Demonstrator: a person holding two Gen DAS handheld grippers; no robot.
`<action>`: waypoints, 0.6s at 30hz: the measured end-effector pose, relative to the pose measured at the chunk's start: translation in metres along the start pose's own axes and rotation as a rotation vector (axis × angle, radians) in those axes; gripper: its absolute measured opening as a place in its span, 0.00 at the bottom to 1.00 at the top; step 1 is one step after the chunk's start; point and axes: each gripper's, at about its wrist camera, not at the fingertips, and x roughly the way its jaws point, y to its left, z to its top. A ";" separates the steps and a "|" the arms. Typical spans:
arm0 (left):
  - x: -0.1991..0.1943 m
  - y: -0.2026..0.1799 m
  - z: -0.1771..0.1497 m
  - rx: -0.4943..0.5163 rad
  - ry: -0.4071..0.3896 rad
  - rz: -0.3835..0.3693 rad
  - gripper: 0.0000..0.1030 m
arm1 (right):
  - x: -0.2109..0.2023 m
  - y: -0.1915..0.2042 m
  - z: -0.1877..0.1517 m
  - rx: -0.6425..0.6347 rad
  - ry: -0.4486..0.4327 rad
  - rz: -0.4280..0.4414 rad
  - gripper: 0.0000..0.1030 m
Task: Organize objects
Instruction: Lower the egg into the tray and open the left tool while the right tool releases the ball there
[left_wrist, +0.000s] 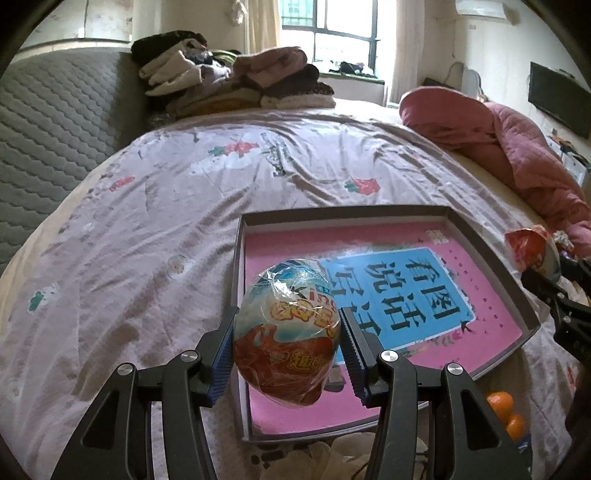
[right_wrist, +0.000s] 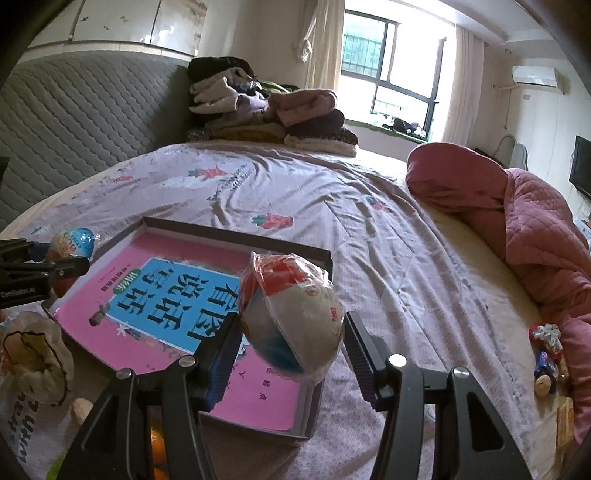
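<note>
Both tongs are loaded. Low in the left wrist view, the left gripper (left_wrist: 287, 347) is clamped across the middle of a blue-and-red egg (left_wrist: 287, 332), its ribbed pads touching the wrapper on either flank. That egg hangs over the near left corner of the shallow box (left_wrist: 491, 243), which sits on the bedspread (left_wrist: 147, 221) with a pink book (left_wrist: 491, 317) lying flat inside.

Over in the right wrist view, the right gripper (right_wrist: 290, 339) carries a red-and-white egg (right_wrist: 291, 314) at lower centre, above the box's near right side; its left pad presses the wrapper, while contact at the right pad is hard to read.

By my reckoning these eggs are light, hollow and stiff-shelled, but the loose crinkled film looks slick, and a rounded shell can roll out of flat pads. A grip across the widest girth suits them best, with gentle pressure, since a thin shell may crack.
</note>
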 end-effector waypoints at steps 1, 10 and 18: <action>0.002 0.000 0.000 0.002 0.009 -0.004 0.52 | 0.002 0.000 0.000 -0.001 0.005 0.002 0.55; 0.013 -0.005 -0.005 0.027 0.047 -0.010 0.52 | 0.013 0.008 -0.008 -0.022 0.042 0.011 0.55; 0.020 -0.004 -0.010 0.018 0.074 -0.014 0.52 | 0.022 0.013 -0.017 -0.039 0.080 0.012 0.55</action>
